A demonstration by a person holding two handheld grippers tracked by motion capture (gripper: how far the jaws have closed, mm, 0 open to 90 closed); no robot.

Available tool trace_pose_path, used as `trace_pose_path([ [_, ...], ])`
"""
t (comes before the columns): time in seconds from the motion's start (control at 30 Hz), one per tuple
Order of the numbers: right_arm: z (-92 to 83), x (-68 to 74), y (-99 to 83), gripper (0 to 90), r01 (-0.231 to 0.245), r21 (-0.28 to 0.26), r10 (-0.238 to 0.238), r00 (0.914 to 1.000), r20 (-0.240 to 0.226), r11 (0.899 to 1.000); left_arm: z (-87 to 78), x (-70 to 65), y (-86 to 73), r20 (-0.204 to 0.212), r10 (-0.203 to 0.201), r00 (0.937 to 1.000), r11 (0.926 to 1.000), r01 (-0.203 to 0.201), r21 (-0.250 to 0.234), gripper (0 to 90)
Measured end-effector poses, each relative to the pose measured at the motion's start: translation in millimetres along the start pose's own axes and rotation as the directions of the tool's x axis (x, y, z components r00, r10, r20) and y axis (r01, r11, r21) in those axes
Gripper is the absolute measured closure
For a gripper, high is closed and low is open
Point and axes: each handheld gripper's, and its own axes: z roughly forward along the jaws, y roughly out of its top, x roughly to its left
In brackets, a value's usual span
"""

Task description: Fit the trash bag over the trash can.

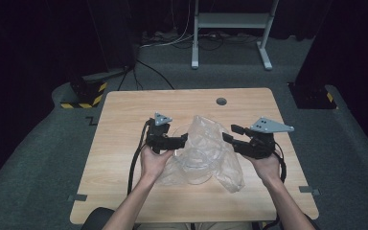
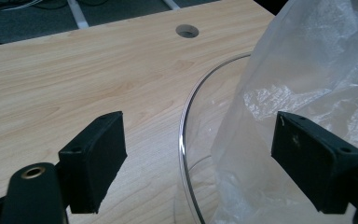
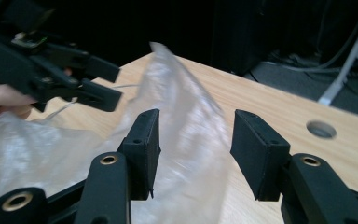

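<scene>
While both claws stand with their jaws apart and grip nothing, the work with the clear plastic bag [image 1: 206, 143] looks to be at an early stage. The bag lies crumpled in the middle of the tabletop [image 1: 124, 110], draped over and partly around a clear round container [image 2: 186, 140], whose rim curves out from under the film in the left gripper view. The left claw [image 1: 182, 140] sits at the bag's left edge, its jaws straddling the container's rim and the film without closing on either. The right claw [image 1: 230, 134] faces in from the right, and in the right gripper view a raised fold of the bag stands between its open jaws, not yet pinched. Judging from this, neither side of the bag has been secured; taking hold of the film and then pulling it clear of, or fully over, the container is all still to do.
</scene>
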Motion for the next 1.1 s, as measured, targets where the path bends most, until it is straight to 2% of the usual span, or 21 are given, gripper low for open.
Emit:
trace_pose_path([
  [0.1, 3.1, -7.9, -6.0, 51.6, -0.052, 0.015, 0.052, 0.9986, -0.007, 0.999, 2.4, -0.4, -0.4, 0.009, 0.001, 1.0, 1.0, -0.001, 0.006, 18.0],
  [0.2, 10.4, -12.5, -10.8, 55.3, -0.086, 0.042, 0.087, 0.9955, -0.037, 0.995, 1.6, -1.1, -0.6, 0.019, 0.009, 0.9998, 1.0, -0.009, 0.002, 18.1],
  [0.27, 13.7, -13.9, -12.9, 62.8, -0.092, 0.058, 0.096, 0.9938, -0.057, 0.994, 0.2, -2.0, -0.6, 0.024, 0.012, 0.9996, 0.9999, -0.012, -0.006, 18.2],
  [0.3, 13.7, -13.9, -12.9, 62.8, -0.092, 0.058, 0.096, 0.9938, -0.057, 0.994, 0.2, -2.0, -0.6, 0.024, 0.012, 0.9996, 0.9999, -0.012, -0.006, 18.2],
  [0.33, 15.0, -14.6, -13.9, 72.9, -0.097, 0.064, 0.102, 0.9916, -0.08, 0.993, -1.2, -2.8, -0.9, 0.029, 0.014, 0.9995, 0.9999, -0.014, -0.009, 18.2],
  [0.37, 15.4, -14.5, -13.8, 76.6, -0.093, 0.064, 0.099, 0.9915, -0.085, 0.994, -1.7, -3.4, -1.3, 0.035, 0.015, 0.9993, 0.9998, -0.015, -0.01, 18.3],
  [0.5, 20.0, -10.5, -11.4, 89.2, -0.061, 0.069, 0.068, 0.9922, -0.104, 0.996, -6.0, -3.9, -3.4, 0.047, 0.022, 0.9987, 0.9997, -0.021, -0.01, 18.9],
  [0.83, 46.3, 3.9, -4.6, 89.9, 0.022, 0.104, -0.005, 0.9866, -0.163, 0.994, -27.2, 5.1, -12.4, 0.028, -0.012, 0.9995, 0.999, 0.013, -0.043, 19.8],
  [0.93, 56.6, 9.6, -2.4, 89.7, 0.061, 0.123, -0.04, 0.9849, -0.168, 0.991, -33.4, 7.0, -16.2, 0.015, -0.022, 0.9997, 0.9987, 0.022, -0.046, 19.9],
  [1.0, 63.6, 14.2, -1.0, 89.4, 0.103, 0.144, -0.083, 0.9864, -0.142, 0.984, -36.9, 8.4, -19.0, 0.0, -0.023, 0.9997, 0.9987, 0.023, -0.045, 19.9],
  [1.1, 73.1, 20.3, 0.4, 88.9, 0.143, 0.167, -0.12, 0.9832, -0.137, 0.976, -41.3, 10.5, -23.5, -0.019, -0.037, 0.9991, 0.9985, 0.036, -0.041, 19.9],
])
